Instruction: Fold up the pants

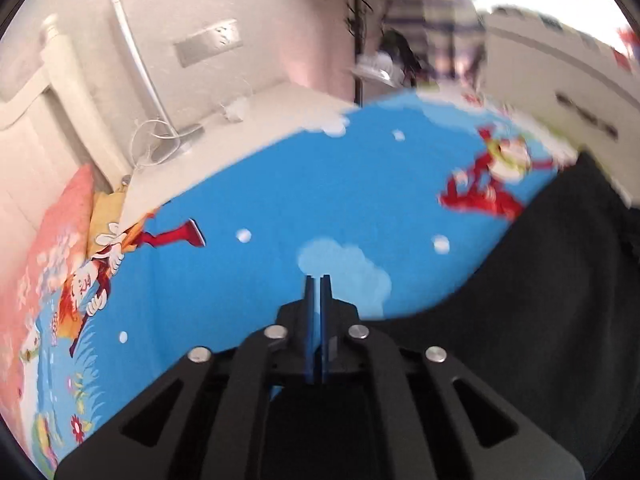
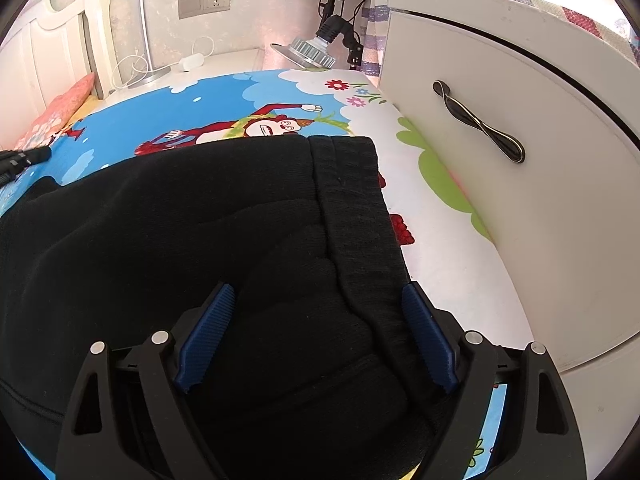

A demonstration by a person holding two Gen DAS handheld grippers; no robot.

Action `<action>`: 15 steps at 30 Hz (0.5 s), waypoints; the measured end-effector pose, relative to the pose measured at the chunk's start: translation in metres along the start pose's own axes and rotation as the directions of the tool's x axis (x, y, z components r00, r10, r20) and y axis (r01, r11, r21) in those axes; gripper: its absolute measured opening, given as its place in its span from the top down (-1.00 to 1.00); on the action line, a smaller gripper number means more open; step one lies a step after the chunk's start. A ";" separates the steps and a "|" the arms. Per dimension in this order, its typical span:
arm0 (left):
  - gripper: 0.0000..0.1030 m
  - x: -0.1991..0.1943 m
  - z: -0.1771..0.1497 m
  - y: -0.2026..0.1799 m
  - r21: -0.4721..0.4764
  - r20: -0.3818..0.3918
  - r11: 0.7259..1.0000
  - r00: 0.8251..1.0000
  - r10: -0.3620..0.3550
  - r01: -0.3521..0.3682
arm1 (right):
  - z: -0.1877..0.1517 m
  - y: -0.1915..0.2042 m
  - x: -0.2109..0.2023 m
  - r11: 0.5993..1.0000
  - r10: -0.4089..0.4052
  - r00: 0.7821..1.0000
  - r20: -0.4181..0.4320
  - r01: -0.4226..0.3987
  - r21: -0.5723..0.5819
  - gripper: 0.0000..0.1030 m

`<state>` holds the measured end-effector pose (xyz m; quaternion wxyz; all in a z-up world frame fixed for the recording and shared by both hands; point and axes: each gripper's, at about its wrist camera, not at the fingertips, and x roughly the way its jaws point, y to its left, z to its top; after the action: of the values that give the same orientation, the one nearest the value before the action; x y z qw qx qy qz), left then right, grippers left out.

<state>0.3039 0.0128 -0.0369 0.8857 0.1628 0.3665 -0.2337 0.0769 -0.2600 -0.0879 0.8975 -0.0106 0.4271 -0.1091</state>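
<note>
Between the spread blue ribbed fingers (image 2: 210,338) of the right gripper (image 2: 316,340) lie the black pants (image 2: 192,232), their knit cloth bunched in soft rolls; the jaws stand wide, one finger on each side of the ribbed band (image 2: 352,200) that runs away from the camera along the garment's right edge. Whether the pads touch the cloth cannot be told. Beyond the fingers, the pants spread flat to a straight far edge over the blue cartoon bedsheet (image 2: 208,100), close beside a white cabinet (image 2: 520,184) with a dark handle (image 2: 478,126). Seen from the left wrist view, the left gripper (image 1: 317,280) has its blue fingers (image 1: 309,320) pressed together with nothing visibly between them, over bare sheet (image 1: 280,192); the pants (image 1: 540,300) lie to its right, apart from the fingertips. A pink pillow (image 1: 60,220) lies by the headboard.
</note>
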 end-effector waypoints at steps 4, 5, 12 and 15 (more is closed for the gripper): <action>0.89 -0.023 -0.008 -0.026 0.034 -0.018 0.972 0.973 -0.232 0.232 | 0.000 0.000 0.000 1.000 -0.004 1.000 0.007 0.004 0.001 -0.58; 0.89 -0.024 -0.012 -0.036 0.050 -0.038 0.960 0.961 -0.274 0.276 | 0.000 0.000 0.000 1.000 -0.005 1.000 0.009 0.005 0.002 -0.59; 0.50 -0.006 -0.010 -0.036 -0.215 -0.042 0.975 0.998 0.042 -0.050 | 0.002 -0.001 0.002 1.000 0.000 1.000 -0.005 0.000 -0.009 -0.62; 0.46 -0.054 -0.018 -0.032 -0.360 0.104 0.928 0.993 -0.064 0.097 | 0.002 -0.005 0.004 1.000 0.014 1.000 -0.008 -0.014 0.013 -0.66</action>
<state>0.2428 0.0097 -0.0133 0.9059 -0.0301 0.3694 -0.2051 0.0796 -0.2661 -0.0889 0.8965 -0.0011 0.4302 -0.1056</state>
